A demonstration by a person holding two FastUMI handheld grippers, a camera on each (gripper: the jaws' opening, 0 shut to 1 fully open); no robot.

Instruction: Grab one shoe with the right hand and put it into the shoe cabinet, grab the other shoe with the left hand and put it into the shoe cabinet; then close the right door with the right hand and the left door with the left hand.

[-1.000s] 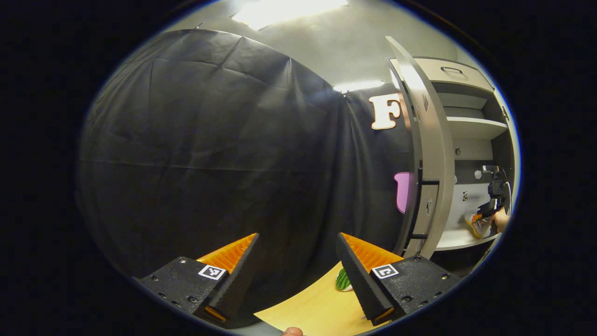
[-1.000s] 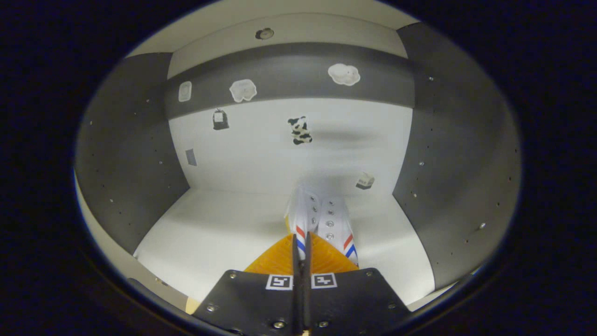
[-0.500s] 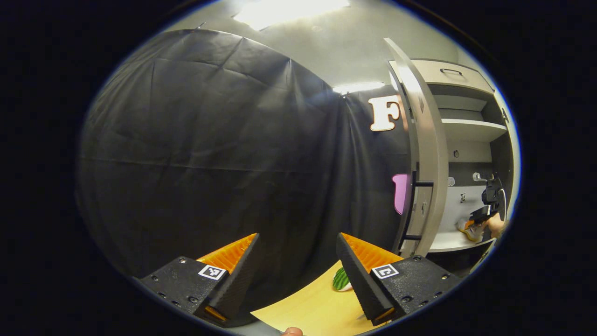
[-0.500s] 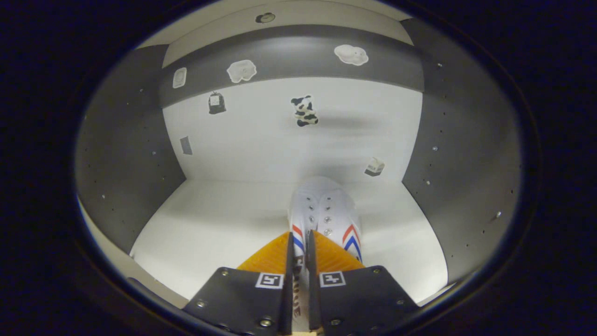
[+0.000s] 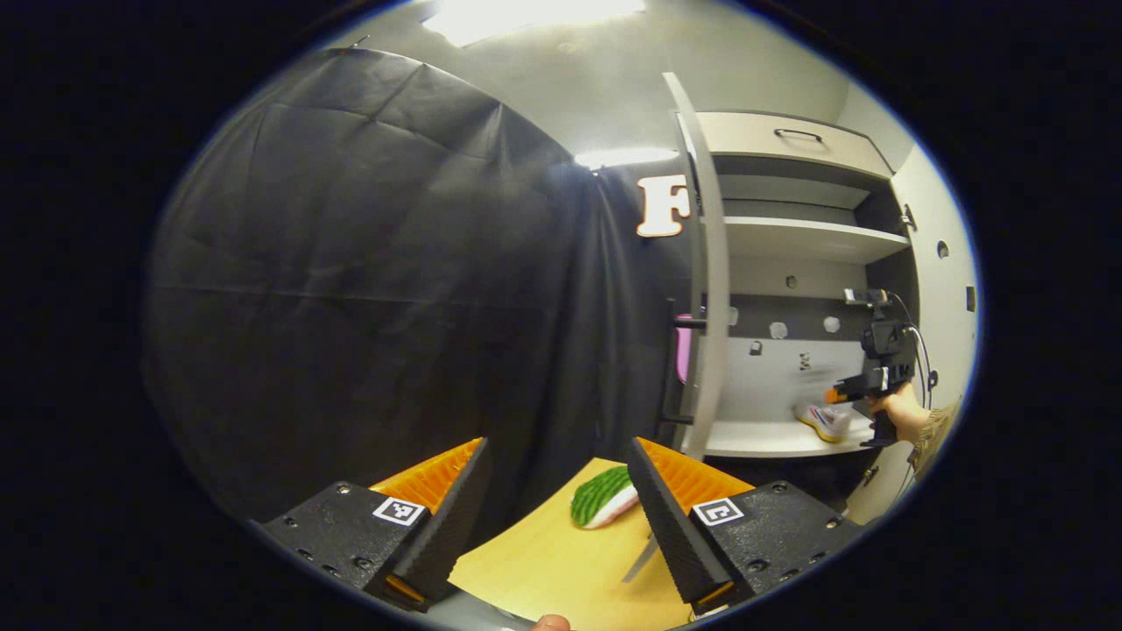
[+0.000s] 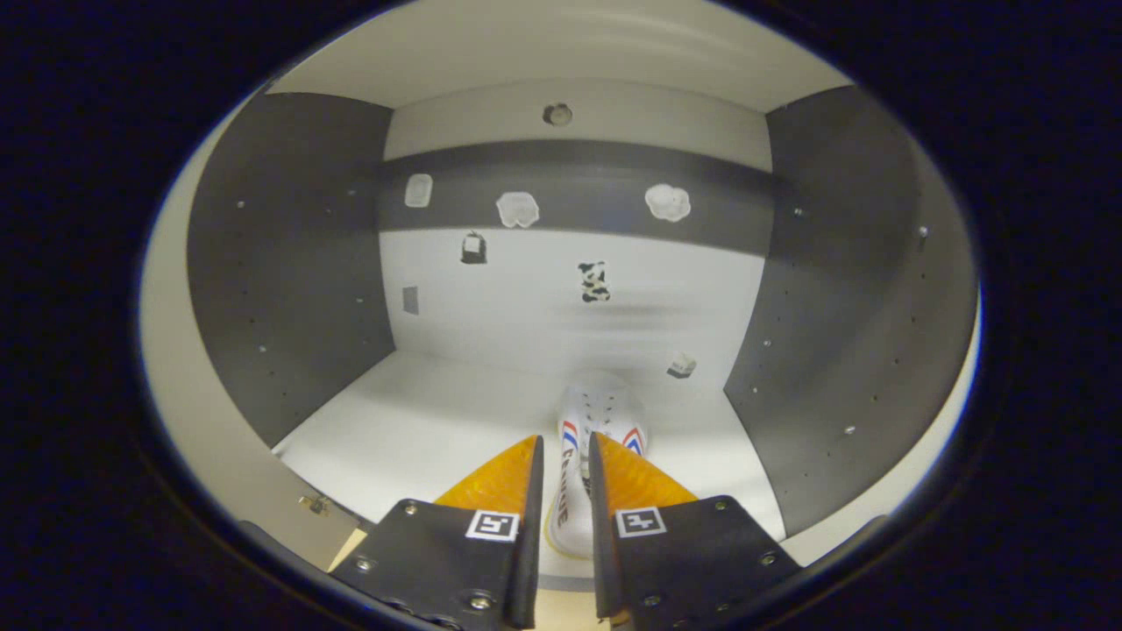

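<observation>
Shoe (image 6: 585, 438): set on cabinet shelf (image 6: 421, 421), toe at 12 o'clock. Right gripper (image 6: 561, 535): clamped a second ago, now released and drawn back. First placement judged complete. Left gripper (image 5: 552, 517): spread, empty, over worktop (image 5: 543, 570); second shoe pending.

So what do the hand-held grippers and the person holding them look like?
Each hand-held gripper has two wedge-shaped ribbed fingers on dark plates studded with screws, each plate carrying a small square black-and-white marker. Seen from the left gripper view, the right one has a dark upright body trailing a thin cable, held by a hand with a tan sleeve.
</observation>
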